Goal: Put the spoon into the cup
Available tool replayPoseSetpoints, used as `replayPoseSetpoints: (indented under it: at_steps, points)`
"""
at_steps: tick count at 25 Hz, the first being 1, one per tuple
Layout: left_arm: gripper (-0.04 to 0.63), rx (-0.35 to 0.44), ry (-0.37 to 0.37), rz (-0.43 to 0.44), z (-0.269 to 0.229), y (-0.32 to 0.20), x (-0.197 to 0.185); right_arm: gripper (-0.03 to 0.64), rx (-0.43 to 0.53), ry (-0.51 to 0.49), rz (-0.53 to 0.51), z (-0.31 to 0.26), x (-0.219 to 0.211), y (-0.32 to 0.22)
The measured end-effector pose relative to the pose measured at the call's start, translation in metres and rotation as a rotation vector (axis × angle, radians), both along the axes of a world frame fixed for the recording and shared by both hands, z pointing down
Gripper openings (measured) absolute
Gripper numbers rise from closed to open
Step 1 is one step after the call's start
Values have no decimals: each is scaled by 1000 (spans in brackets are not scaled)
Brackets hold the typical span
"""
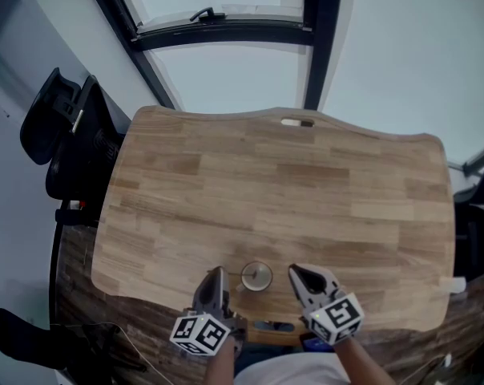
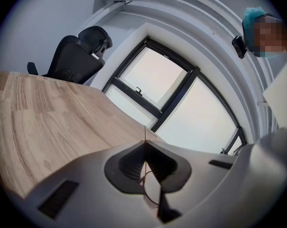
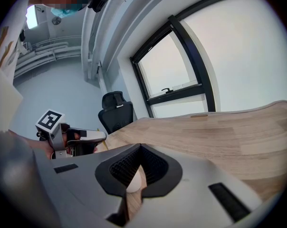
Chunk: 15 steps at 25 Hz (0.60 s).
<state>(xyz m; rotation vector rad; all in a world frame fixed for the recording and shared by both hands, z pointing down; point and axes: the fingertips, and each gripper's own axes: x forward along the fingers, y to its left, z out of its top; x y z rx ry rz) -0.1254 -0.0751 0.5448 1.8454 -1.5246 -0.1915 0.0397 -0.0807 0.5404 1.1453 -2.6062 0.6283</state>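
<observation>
In the head view a small round pale cup (image 1: 256, 277) stands near the front edge of the wooden table (image 1: 306, 191), between my two grippers. A thin dark line crosses its mouth, perhaps the spoon's handle; it is too small to be sure. My left gripper (image 1: 218, 273) (image 2: 144, 144) sits just left of the cup, jaws shut with nothing between them. My right gripper (image 1: 293, 272) (image 3: 139, 148) sits just right of it, its tips together. Through the gap behind its pads a pale rounded shape (image 3: 133, 185) shows, and I cannot tell what it is.
A black office chair (image 1: 66, 127) (image 3: 116, 110) stands off the table's left side. Large windows (image 1: 226, 62) lie beyond the far edge, where the table has a small slot (image 1: 296, 123). The left gripper's marker cube (image 3: 50, 120) shows in the right gripper view.
</observation>
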Motion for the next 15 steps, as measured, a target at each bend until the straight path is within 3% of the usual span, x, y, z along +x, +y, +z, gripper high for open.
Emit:
replayPoseSetpoints:
  at_steps: [15]
  points:
    - [2, -11, 14, 7, 9, 0, 8, -3, -31, 17, -1, 11, 3, 2]
